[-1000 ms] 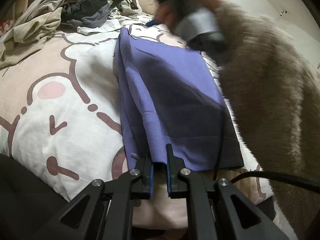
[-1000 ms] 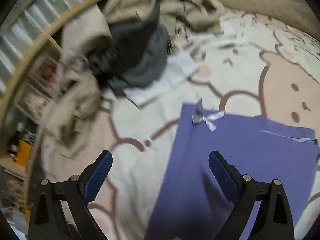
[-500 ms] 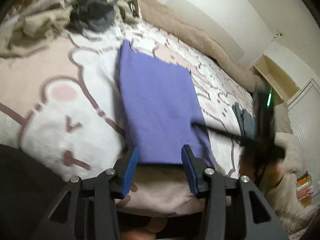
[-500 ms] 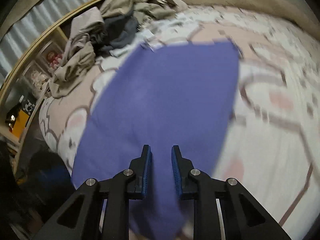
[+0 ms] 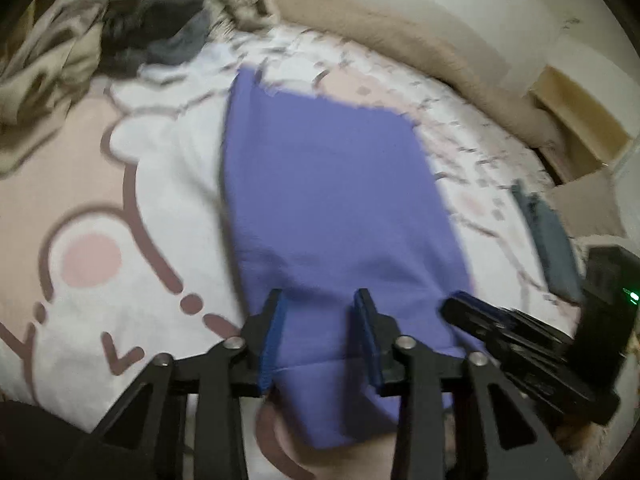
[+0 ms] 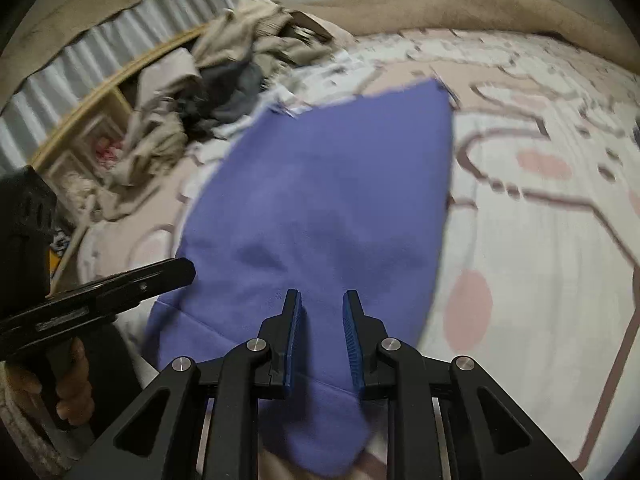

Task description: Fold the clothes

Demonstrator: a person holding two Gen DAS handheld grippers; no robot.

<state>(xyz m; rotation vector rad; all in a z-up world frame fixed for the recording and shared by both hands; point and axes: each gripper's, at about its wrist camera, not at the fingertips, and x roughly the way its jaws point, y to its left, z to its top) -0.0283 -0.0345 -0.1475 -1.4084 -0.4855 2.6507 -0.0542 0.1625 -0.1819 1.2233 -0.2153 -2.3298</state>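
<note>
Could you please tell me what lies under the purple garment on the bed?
The purple garment lies flat on a cartoon-print bedsheet, which shows all around it. The sheet directly beneath is covered, so whether anything else lies under there cannot be seen.

Bed (image 5: pixel 132 184) (cartoon-print sheet) carries purple garment (image 5: pixel 332 208), heaped clothes (image 5: pixel 120 28), tan blanket (image 5: pixel 400 32).

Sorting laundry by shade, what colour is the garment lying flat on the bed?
Plain purple-blue garment, no print; clearest in the right wrist view.

Matt purple cloth (image 5: pixel 332 216); soft printed sheet (image 5: pixel 96 208); fuzzy beige blanket (image 5: pixel 420 36).
</note>
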